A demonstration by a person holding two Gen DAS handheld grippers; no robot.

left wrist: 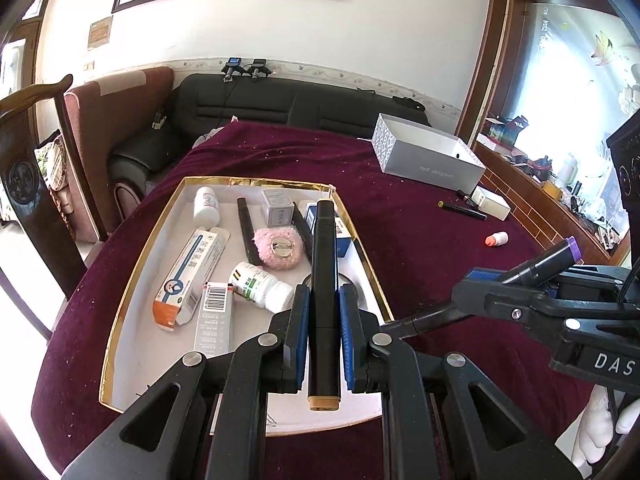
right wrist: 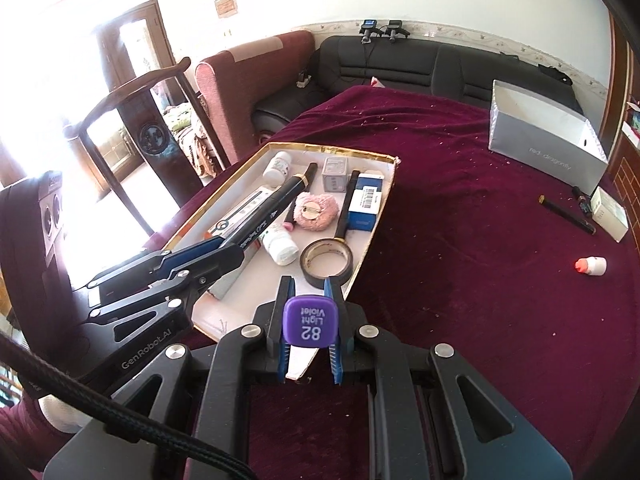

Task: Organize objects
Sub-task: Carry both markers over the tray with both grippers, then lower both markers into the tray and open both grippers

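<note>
My left gripper is shut on a black marker with a tan end cap. The marker points forward over the gold-rimmed white tray. In the right wrist view the left gripper comes in from the left, and its marker hangs above the tray's contents. The blue pads of my right gripper grip a second marker with a light violet cap, just off the tray's near corner. The left wrist view shows the right gripper low on the right.
In the tray lie pill bottles, a long box, a pink puff and a tape roll. On the maroon cloth to the right are an open grey box, a black pen, a small white carton and an orange-tipped bottle.
</note>
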